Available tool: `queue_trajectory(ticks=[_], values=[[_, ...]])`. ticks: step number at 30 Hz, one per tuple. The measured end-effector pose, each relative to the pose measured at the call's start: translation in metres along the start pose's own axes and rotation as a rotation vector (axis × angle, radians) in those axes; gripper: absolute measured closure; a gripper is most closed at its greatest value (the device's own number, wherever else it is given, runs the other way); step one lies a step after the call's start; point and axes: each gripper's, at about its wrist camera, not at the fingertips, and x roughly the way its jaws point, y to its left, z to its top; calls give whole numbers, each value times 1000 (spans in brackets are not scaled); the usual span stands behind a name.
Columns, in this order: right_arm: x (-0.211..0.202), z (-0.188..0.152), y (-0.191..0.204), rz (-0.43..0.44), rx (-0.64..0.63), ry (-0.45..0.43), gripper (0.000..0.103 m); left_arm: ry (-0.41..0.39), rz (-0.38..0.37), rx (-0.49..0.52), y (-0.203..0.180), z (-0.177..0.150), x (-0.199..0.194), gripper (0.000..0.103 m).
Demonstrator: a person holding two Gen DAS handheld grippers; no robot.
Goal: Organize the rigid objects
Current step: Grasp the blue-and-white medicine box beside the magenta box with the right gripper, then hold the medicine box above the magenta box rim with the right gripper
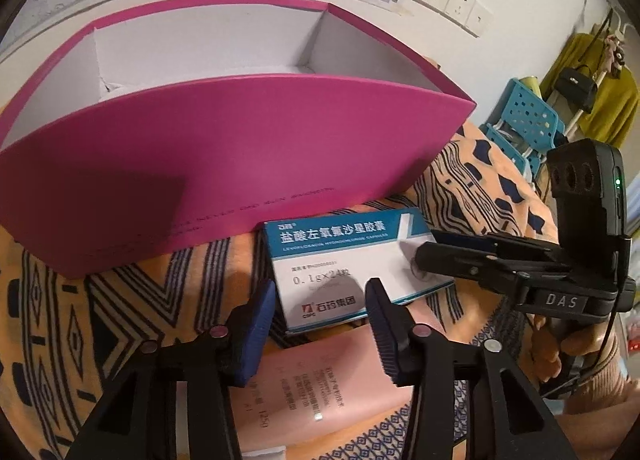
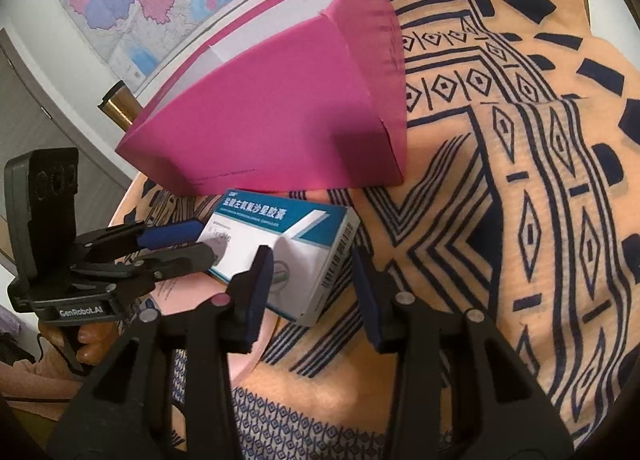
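Here the medicine carton lies flat on the patterned cloth, just in front of the near wall of the pink box, with one end resting on a pink tube that lies nearer the person. The box is open at the top and its white inside looks unfilled, so there seems to be plenty of room for the carton once it clears the tall near wall.

The carton's long axis runs roughly along that wall, slightly skewed. The left gripper hovers over the carton's near-left part with its jaws wide apart and nothing between them. The right gripper is likewise wide and holds nothing; in its own view the carton's barcoded end sits between its blue pads, so it seems the better placed of the two. From the left view, its fingers reach across the carton's right end, close above the top face; whether they touch cannot be told.

A likely next move is closing the right gripper across the carton's short width, then lifting up and over the wall. The two grippers are crowded at the carton, so the left may need to back off first. To the right, the cloth is open.
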Motion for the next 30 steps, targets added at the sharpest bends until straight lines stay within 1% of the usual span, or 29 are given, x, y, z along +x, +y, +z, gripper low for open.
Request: queue_trajectory(ticks=[2, 9, 30], values=[[1, -1, 1, -1, -2, 1, 64, 0, 8, 6, -2, 0, 0, 57], [-5, 2, 4, -17, -16, -20, 64, -15, -9, 7, -6, 2, -7, 57], [-34, 3, 28, -33, -101, -100, 64, -126, -5, 57, -21, 1, -51, 57]])
